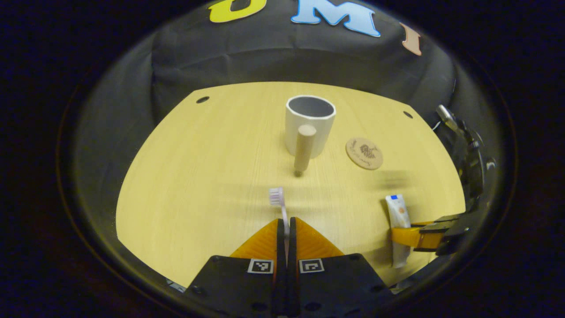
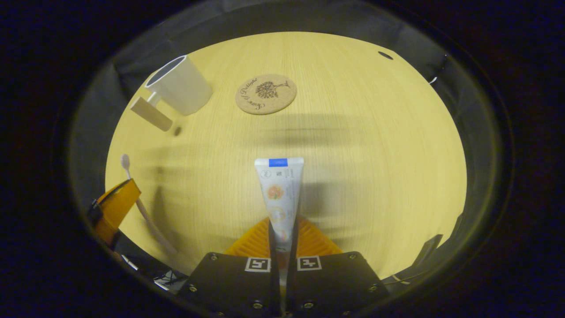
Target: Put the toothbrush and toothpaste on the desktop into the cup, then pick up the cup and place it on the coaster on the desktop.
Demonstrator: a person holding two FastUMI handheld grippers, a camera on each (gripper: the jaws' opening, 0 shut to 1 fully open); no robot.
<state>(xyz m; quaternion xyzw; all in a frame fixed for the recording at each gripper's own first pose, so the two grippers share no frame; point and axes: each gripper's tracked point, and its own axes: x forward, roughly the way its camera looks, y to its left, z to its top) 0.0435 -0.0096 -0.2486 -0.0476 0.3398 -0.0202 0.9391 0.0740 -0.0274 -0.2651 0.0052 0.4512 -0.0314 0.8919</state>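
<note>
Desktop [image 1: 185,185]: light wood. Cup [image 1: 310,126] upright at the far middle, open top, wooden handle [image 1: 304,148] toward the left gripper's camera. Coaster [image 1: 364,153] flat just beside it, apart. Toothpaste [image 2: 280,196] clamped in right gripper [image 2: 282,236], long axis along the fingers, crimped flat end pointing forward, above the desktop. Toothbrush [image 1: 279,204] pinched in left gripper [image 1: 287,232], axis along the fingers, bristle head forward toward the cup.

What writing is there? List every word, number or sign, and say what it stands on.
Coaster: curved script beside a tree emblem, too blurred to quote.
Toothpaste: small print, too small to read.
Left gripper, right gripper: square code markers, no words.
</note>
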